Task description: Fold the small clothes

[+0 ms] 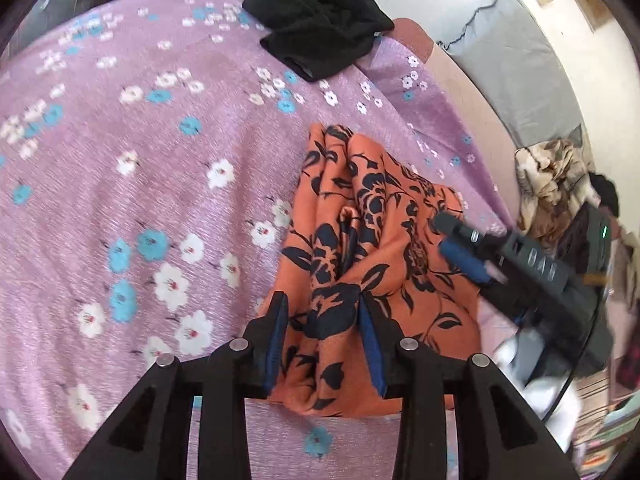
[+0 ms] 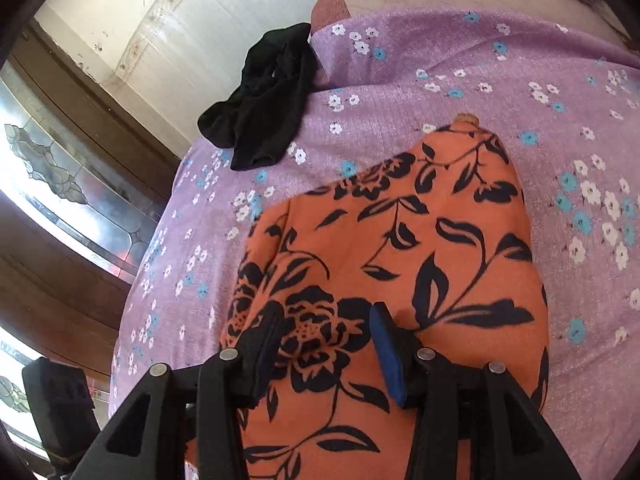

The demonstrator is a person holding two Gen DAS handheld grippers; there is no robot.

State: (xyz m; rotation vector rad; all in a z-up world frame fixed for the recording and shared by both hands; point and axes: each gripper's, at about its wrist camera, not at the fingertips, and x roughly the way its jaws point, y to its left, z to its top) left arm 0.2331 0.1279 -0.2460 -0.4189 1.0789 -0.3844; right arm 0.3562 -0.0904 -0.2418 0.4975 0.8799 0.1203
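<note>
An orange cloth with a black flower print (image 1: pixel 384 208) lies bunched on a purple flowered bedsheet (image 1: pixel 140 160). My left gripper (image 1: pixel 324 320) is shut on its near edge, and the fabric fills the gap between the blue pads. My right gripper (image 1: pixel 444 236) reaches in from the right at the cloth's far side. In the right wrist view the orange cloth (image 2: pixel 400 220) spreads out ahead in a smooth panel, and my right gripper (image 2: pixel 324 332) is shut on a fold of it. A crumpled black garment (image 1: pixel 316 28) lies apart at the bed's far edge (image 2: pixel 264 100).
The bedsheet (image 2: pixel 440 80) covers the whole work surface. A beige patterned blanket (image 1: pixel 552 184) is heaped off the bed's right side, below a grey cloth (image 1: pixel 516 72). A wooden door with glass panes (image 2: pixel 60 184) stands past the bed's left edge.
</note>
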